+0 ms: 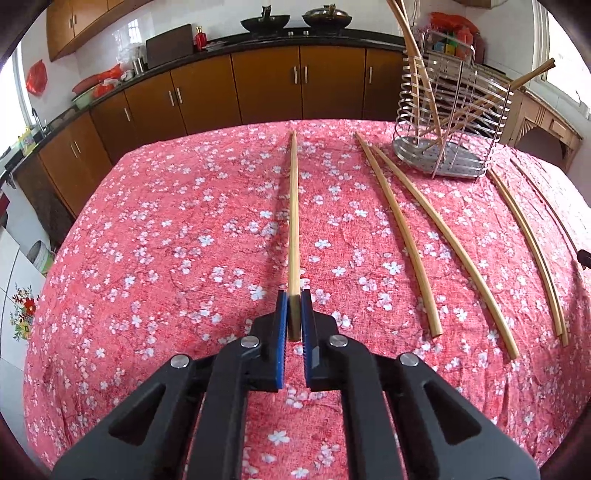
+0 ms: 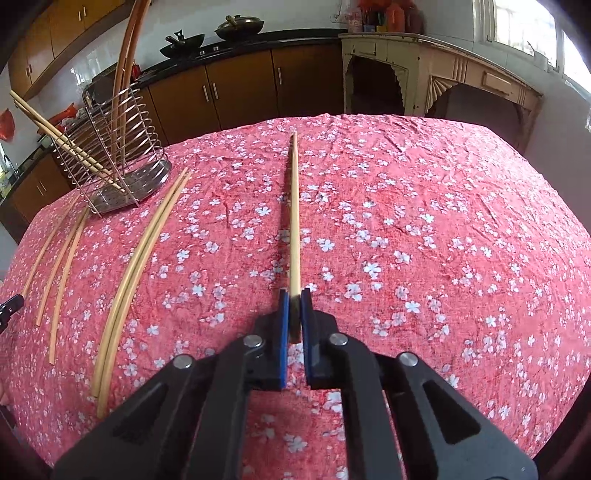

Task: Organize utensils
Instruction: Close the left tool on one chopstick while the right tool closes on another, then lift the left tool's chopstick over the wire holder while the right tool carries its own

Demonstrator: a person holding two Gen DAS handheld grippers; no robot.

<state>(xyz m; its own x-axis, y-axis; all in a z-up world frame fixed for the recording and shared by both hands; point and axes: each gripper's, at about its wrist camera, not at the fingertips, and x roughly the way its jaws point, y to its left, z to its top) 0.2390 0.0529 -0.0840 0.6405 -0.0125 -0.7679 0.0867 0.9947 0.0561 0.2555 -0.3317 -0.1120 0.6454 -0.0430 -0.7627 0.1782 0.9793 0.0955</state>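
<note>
My left gripper (image 1: 294, 295) is shut on the thick end of a bamboo chopstick (image 1: 294, 214) that points straight ahead over the red floral tablecloth (image 1: 166, 240). My right gripper (image 2: 294, 293) is likewise shut on another chopstick (image 2: 294, 210), which reaches forward above the cloth. Several loose chopsticks (image 1: 402, 236) lie on the cloth right of the left gripper; the same ones (image 2: 125, 288) lie left of the right gripper. A wire utensil holder (image 1: 454, 122), also seen far left in the right wrist view (image 2: 118, 155), stands at the table's far side with a few chopsticks leaning in it.
Brown kitchen cabinets (image 1: 266, 85) under a dark counter with woks (image 1: 264, 22) run behind the table. A cream wooden side table (image 2: 436, 70) stands at the far right. The other gripper's tip (image 2: 9, 306) peeks in at the left edge.
</note>
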